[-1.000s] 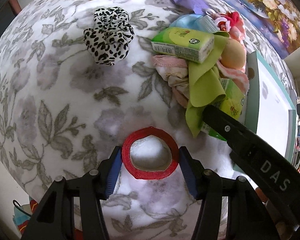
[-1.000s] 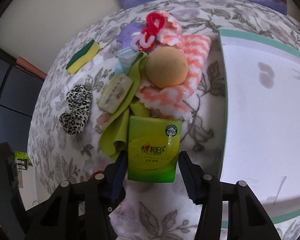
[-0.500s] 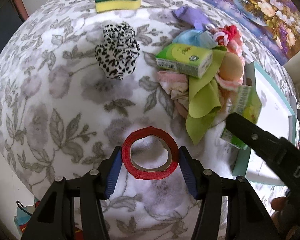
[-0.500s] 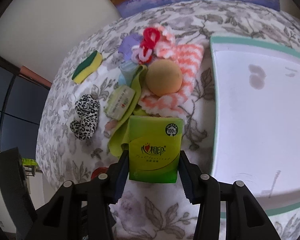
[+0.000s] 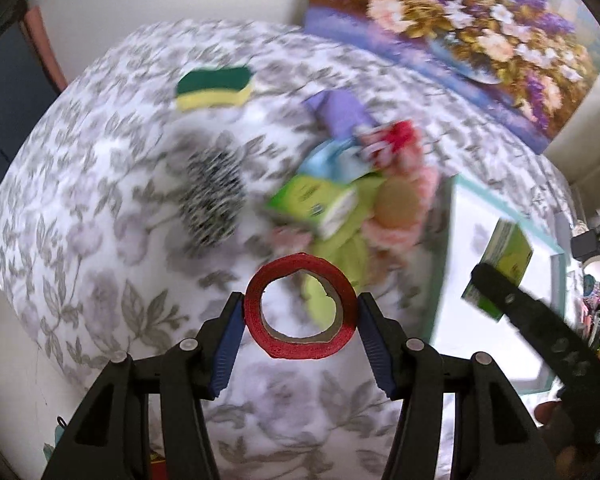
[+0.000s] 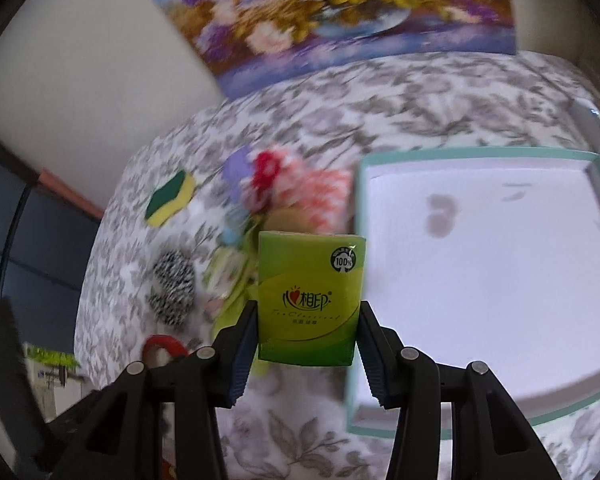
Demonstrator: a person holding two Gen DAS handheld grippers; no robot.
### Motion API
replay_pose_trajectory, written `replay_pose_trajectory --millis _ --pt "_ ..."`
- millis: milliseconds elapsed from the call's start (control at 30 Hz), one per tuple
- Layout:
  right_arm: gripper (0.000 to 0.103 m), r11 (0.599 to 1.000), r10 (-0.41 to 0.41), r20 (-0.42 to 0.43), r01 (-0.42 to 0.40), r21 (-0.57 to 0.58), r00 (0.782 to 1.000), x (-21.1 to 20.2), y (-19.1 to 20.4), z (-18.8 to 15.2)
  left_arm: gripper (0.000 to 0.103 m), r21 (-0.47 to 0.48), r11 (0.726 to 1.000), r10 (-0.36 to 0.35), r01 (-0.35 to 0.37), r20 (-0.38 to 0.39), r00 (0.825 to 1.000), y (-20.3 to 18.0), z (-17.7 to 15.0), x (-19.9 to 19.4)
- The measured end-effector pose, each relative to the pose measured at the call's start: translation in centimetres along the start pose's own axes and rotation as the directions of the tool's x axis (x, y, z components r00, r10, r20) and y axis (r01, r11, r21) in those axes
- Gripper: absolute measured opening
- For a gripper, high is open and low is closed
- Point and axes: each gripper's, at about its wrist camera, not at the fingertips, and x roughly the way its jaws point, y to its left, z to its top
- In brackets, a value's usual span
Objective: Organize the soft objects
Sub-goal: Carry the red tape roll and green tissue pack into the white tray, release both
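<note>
Now, in the left wrist view, the left gripper [image 5: 300,320] is grasping a red tape roll [image 5: 300,306] and lifting it off the floral-clothed bench [image 5: 80,240]. In the right wrist view, the right gripper [image 6: 307,338] is carrying a green tissue pack [image 6: 310,296], marked "100%", clear of the pile toward the bench's teal-rimmed white tray [image 6: 480,280].

Sponge [image 5: 214,89] sits at the back of the surface [image 5: 100,240], scrunchie [image 5: 213,209] in front of it, pile of cloths [image 5: 352,200] between scrunchie and tray [image 6: 480,276].

Green tissue pack [image 6: 310,300] upright, pinched above the teal tray's [image 6: 360,208] left edge; red tape roll [image 5: 300,312] gripped too.
</note>
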Motion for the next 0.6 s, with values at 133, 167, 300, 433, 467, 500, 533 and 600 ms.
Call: replay_pose_trajectory --millis 133,167,300,433,467,500,533,600 --pt "0.05 0.991 -0.11 0.025 0.108 0.074 0.994 -1.0 -3.2 0.8 0.058 0.034 0.999 -0.034 0.035 -0.019 0.999 -3.8 0.6 0.6" --pt "0.05 0.987 -0.135 0.028 0.132 0.095 0.99 -1.3 -4.2 1.1 0.058 0.037 0.998 -0.055 0.056 -0.02 0.998 -4.9 0.7 0.7" --pt "0.05 0.959 -0.229 0.053 0.216 0.186 0.972 -2.6 -8.7 2.1 0.058 0.082 0.992 -0.098 0.099 -0.007 0.995 -8.7 0.7 1.3" --pt "0.05 0.923 -0.271 0.045 0.246 0.295 0.961 -3.5 -12.8 2.0 0.058 0.177 0.977 -0.125 0.122 0.002 0.992 -12.5 0.1 2.5" --pt "0.05 0.915 -0.281 0.045 0.253 0.316 0.959 -3.6 -13.6 2.0 0.058 0.193 0.973 -0.134 0.13 0.009 0.991 -13.2 -0.1 2.6" --pt "0.05 0.905 -0.29 0.046 0.259 0.337 0.956 -4.0 -14.6 2.0 0.058 0.209 0.967 -0.152 0.145 0.019 0.988 -13.9 -0.2 2.9" --pt "0.05 0.896 -0.298 0.048 0.262 0.359 0.953 -4.3 -15.6 2.0 0.058 0.229 0.959 -0.18 0.169 0.028 0.983 -14.5 -0.4 3.3" --pt "0.05 0.879 -0.319 0.049 0.276 0.389 0.947 -4.8 -17.1 1.7 0.058 0.265 0.943 -0.213 0.203 0.011 0.977 -15.8 -0.6 4.1"
